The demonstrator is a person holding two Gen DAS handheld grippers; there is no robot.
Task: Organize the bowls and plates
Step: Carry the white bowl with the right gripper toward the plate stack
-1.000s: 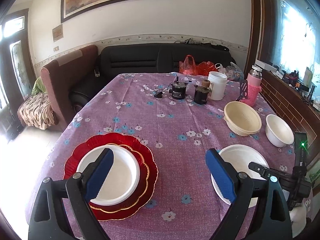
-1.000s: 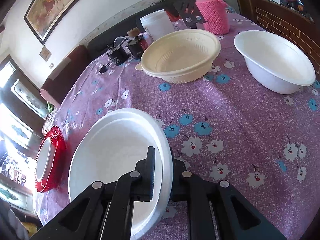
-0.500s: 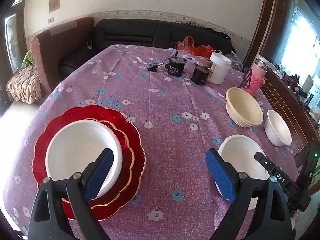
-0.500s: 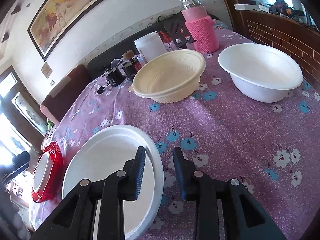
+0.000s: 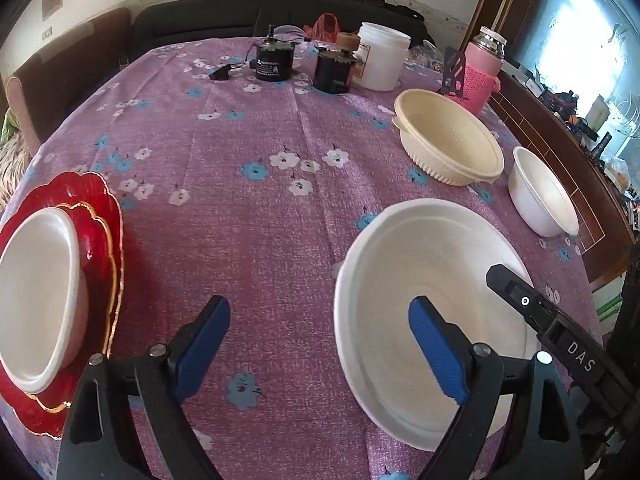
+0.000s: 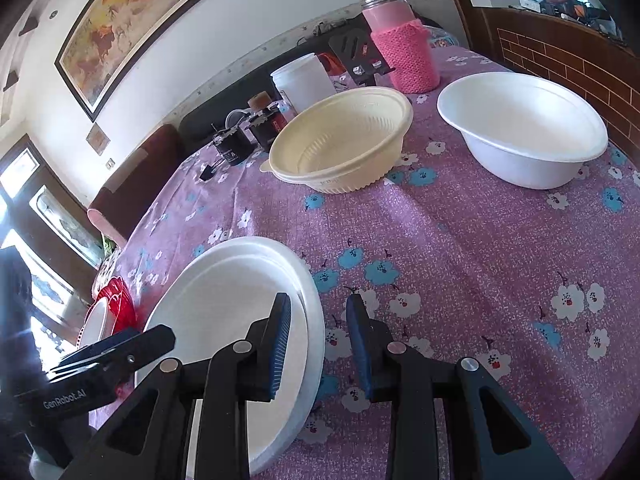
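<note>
White plate (image 6: pixel 224 300) straddled by parted jaws.

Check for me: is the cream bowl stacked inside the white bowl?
No, the cream bowl sits on the tablecloth beside the white bowl, apart from it.

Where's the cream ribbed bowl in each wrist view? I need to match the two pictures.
Left wrist view: the cream ribbed bowl sits upper right, beyond the white plate.
Right wrist view: the cream ribbed bowl sits upper centre, left of the white bowl.
Shared landmark: the pink knitted flask stands just behind it in both.
</note>
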